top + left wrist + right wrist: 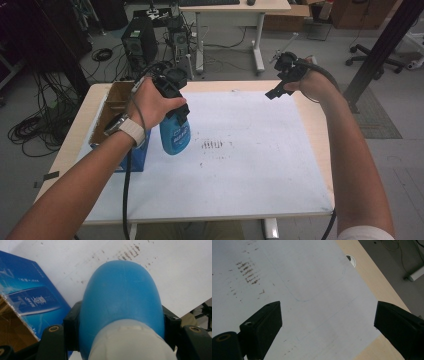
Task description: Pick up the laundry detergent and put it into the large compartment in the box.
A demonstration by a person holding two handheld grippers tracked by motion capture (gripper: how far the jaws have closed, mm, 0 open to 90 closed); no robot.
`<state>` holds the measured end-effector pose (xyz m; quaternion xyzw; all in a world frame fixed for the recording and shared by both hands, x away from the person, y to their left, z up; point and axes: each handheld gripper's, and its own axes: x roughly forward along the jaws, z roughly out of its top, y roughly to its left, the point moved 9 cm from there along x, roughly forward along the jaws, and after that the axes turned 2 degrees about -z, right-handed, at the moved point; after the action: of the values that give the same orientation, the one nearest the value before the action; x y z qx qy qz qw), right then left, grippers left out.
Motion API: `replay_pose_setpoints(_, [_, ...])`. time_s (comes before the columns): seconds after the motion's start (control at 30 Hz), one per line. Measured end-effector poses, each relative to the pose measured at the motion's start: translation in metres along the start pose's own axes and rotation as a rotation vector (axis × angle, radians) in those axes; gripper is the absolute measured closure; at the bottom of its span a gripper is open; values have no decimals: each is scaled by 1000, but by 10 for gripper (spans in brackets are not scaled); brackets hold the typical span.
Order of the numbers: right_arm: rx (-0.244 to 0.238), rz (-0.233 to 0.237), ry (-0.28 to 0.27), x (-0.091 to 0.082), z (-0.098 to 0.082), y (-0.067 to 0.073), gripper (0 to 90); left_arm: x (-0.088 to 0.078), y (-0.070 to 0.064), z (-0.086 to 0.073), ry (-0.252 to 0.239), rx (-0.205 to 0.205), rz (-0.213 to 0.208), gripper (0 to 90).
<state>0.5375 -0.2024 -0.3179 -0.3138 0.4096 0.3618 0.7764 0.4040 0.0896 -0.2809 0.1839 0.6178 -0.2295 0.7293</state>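
A blue plastic bottle [175, 137] with a white neck hangs just above the white sheet, left of the middle. My left gripper [177, 117] is shut on it near the top, gripping from above. In the left gripper view the bottle's rounded blue body [122, 295] sits between the two black jaws, pads pressed on both sides, and my left gripper [121, 323] looks down on the table. My right gripper [275, 92] is held in the air over the table's far right part. Its jaws stand wide apart in the right gripper view [328, 312] with nothing between them.
An open cardboard box with a blue printed side [117, 107] [32, 300] stands at the table's left edge, close beside the bottle. The white sheet [250, 165] has dark smudges [212, 145] near the middle. A cable hole [351, 260] lies in the wooden tabletop. A computer tower [139, 45] stands on the floor behind.
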Motion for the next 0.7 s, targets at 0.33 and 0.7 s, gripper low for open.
replay_pose_setpoints(0.33, [-4,1,-3,0,1,0,81,-27,11,3,-16,-62,17,371])
replay_pose_setpoints(0.7, [-8,6,-8,-1,2,0,81,-57,21,7,-40,-115,38,371])
